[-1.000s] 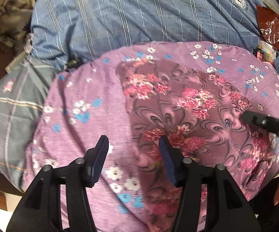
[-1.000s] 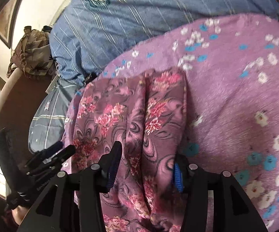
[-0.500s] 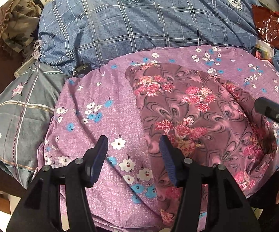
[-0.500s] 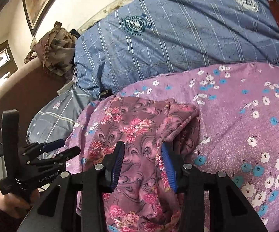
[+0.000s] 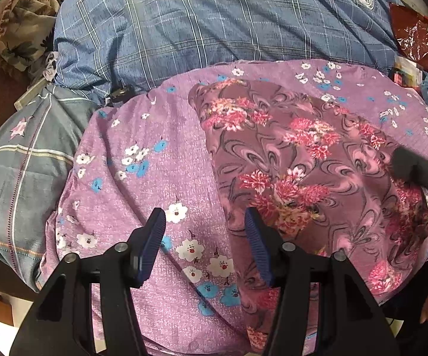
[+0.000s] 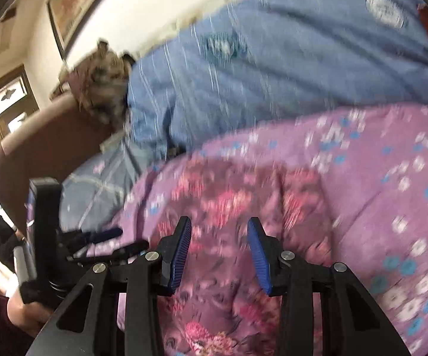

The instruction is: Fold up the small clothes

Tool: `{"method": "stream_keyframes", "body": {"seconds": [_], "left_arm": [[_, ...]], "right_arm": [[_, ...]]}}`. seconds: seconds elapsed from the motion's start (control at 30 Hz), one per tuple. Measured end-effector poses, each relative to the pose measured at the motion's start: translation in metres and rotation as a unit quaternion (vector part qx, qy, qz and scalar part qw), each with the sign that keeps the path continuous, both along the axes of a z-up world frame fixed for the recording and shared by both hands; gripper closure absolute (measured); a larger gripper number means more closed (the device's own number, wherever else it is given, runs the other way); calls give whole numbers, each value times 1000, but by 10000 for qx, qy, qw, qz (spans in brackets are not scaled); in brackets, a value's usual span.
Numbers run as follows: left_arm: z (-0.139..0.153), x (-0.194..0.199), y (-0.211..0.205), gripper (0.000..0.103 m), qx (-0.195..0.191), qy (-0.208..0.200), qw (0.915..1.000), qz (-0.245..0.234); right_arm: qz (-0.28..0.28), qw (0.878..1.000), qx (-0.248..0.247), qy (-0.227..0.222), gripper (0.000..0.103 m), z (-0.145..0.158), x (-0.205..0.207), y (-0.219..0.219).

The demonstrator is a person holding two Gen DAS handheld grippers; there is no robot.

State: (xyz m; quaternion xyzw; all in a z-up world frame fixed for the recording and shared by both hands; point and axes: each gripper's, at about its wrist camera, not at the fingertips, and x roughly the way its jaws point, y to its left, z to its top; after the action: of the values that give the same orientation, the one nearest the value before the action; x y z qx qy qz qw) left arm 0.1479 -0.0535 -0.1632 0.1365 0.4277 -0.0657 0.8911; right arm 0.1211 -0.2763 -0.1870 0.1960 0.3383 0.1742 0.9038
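Note:
A mauve garment with red flower print [image 5: 297,160] lies folded on a purple flowered cushion [image 5: 143,178]; it also shows, blurred, in the right wrist view [image 6: 228,201]. My left gripper [image 5: 205,225] is open and empty above the cushion, just left of the garment's left edge. My right gripper [image 6: 219,231] is open and empty above the garment's near part. One of its fingers [image 5: 421,172] shows at the right edge of the left wrist view. The left gripper also shows at the left of the right wrist view [image 6: 113,240].
A blue checked quilt [image 5: 214,29] lies behind the cushion. A grey-blue pillow [image 5: 18,166] is at the left. A brown patterned cloth [image 5: 18,32] lies at the far left. A red foil bag [image 5: 415,38] is at the far right.
Both grippers have pulled back and up from the garment. The right gripper let go of the garment's fold and is moving fast, so its view is blurred.

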Motion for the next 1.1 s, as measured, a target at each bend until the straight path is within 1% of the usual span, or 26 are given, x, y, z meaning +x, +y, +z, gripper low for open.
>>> {"method": "stream_keyframes", "body": {"seconds": [0.1, 0.13, 0.17, 0.2, 0.23, 0.3, 0.5, 0.67, 0.8, 1.0, 1.1], "left_arm": [[-4, 3, 2, 43, -19, 6, 10000, 20], [-6, 4, 2, 42, -20, -2, 10000, 21], [-8, 5, 2, 39, -13, -1, 10000, 26], [-10, 7, 3, 36, -19, 16, 10000, 22], [-12, 7, 3, 36, -19, 21, 10000, 26], [-17, 10, 2, 34, 2, 29, 10000, 16], [-27, 16, 2, 28, -24, -7, 10000, 14], [-34, 18, 4, 24, -71, -77, 9999, -6], [-37, 21, 4, 19, -96, -73, 9999, -5], [-36, 22, 3, 18, -81, -22, 10000, 41], [-30, 19, 3, 19, -54, 23, 9999, 85]], "right_arm": [[133, 9991, 27, 403, 64, -18, 10, 8], [123, 9980, -31, 623, 64, -26, 14, 10], [97, 9965, -61, 829, 66, -34, 19, 11], [33, 9943, -21, 1062, 67, -45, 24, 9], [6, 9936, 89, 1122, 68, -51, 26, 8], [-4, 9932, 258, 1137, 69, -52, 26, 3], [91, 9948, 64, 1013, 68, -52, 22, 8], [126, 9945, 196, 1024, 68, -54, 26, 4], [144, 9946, 212, 1003, 67, -55, 27, 3], [181, 9952, 155, 949, 66, -54, 28, 5], [159, 9949, 247, 964, 66, -53, 24, 3]]}}
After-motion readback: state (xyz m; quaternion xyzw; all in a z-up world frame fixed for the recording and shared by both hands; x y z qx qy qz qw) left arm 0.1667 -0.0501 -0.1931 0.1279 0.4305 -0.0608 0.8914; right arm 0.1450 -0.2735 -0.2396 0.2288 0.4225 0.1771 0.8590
